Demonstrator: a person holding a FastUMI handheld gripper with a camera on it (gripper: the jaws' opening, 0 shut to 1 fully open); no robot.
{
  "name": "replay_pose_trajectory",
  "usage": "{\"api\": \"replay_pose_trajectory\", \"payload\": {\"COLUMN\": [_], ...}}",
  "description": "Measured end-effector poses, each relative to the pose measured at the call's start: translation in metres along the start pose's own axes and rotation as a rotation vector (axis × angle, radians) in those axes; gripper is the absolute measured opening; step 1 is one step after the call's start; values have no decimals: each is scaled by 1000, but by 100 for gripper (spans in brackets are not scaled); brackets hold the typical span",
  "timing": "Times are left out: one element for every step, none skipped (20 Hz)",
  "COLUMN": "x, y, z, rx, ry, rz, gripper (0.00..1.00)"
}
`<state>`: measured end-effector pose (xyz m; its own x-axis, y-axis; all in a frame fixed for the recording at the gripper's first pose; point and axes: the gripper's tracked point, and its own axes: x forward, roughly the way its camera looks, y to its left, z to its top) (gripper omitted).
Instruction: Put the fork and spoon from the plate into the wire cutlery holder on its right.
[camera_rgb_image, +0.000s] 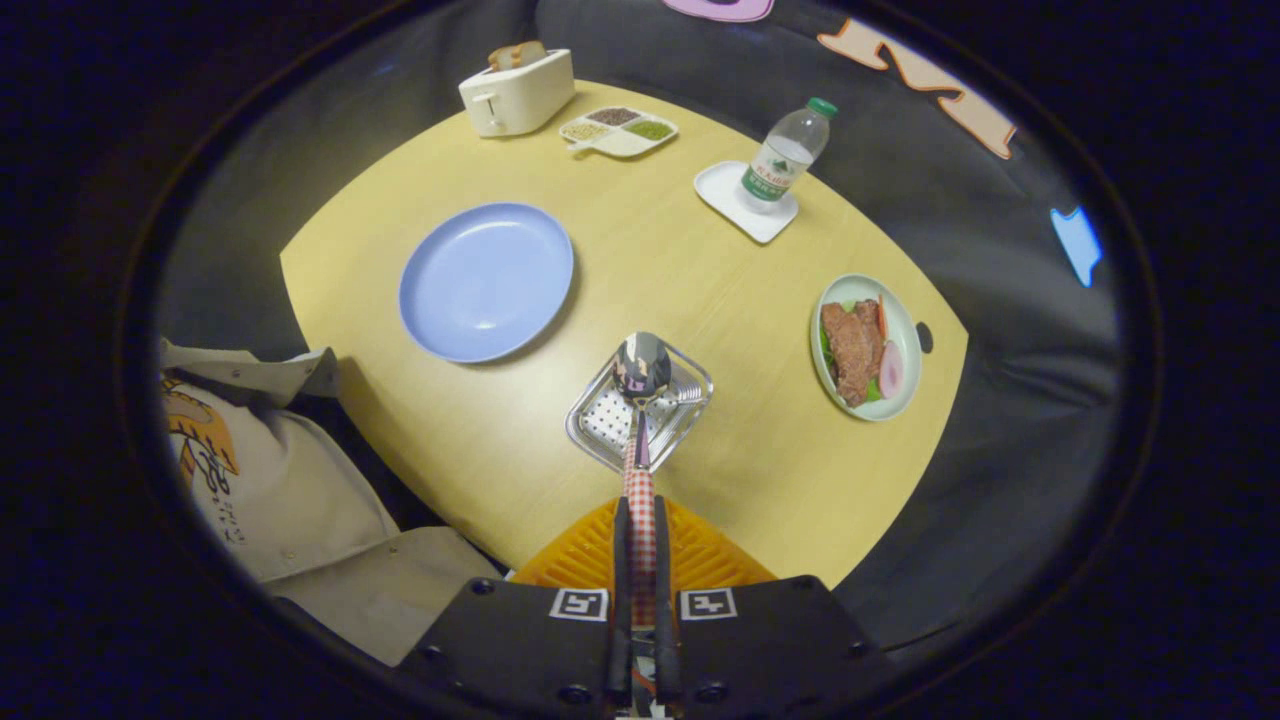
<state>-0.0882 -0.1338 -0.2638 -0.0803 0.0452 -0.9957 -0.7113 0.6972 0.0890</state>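
Observation:
My gripper (641, 520) is shut on the red-checked handle of a spoon (641, 367), whose shiny bowl points away from me and hangs over the wire cutlery holder (690, 415). The holder is a square metal basket seen from above, just ahead of the fingers. A fork's tines (685, 394) show inside it, beside the spoon's bowl. The blue plate (486, 281) lies bare on the yellow table, left of the holder and a little beyond it.
A bowl of meat and vegetables (865, 346) sits right of the holder. Farther off stand a water bottle (787, 156) on a white coaster, a divided snack tray (619, 131) and a toaster (516, 91). A person's sleeve and shirt (290, 500) are at the near left.

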Motion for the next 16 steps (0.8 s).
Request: {"api": "replay_pose_trajectory", "payload": {"x": [2,3,3,7,9,12,15,19,21,26,30,33,35,36,38,39], "y": [-2,-8,-12,-12,-11,-10,-10,-9,-9,-11,-15,-17,-19,-19,-19,-20], "z": [-1,-1,-3,-2,-3,-4,-3,-3,-2,-4,-3,-3,-2,-2,1,2], "rx": [-18,-45,-67,-77,-84,-98,-111,-121,-126,-135,-145,-149,-149,-146,-143,-145], "ry": [23,43,67,88,113,135,157,179,204,226,250,271,288,303,307,308], "rz": [9,5,6,17,31,43,53,64,73,74,70,65,64,69,68,66], "gripper": [12,12,12,12,12,12,12,12,12,12,13,13,14,15,16,15]}}
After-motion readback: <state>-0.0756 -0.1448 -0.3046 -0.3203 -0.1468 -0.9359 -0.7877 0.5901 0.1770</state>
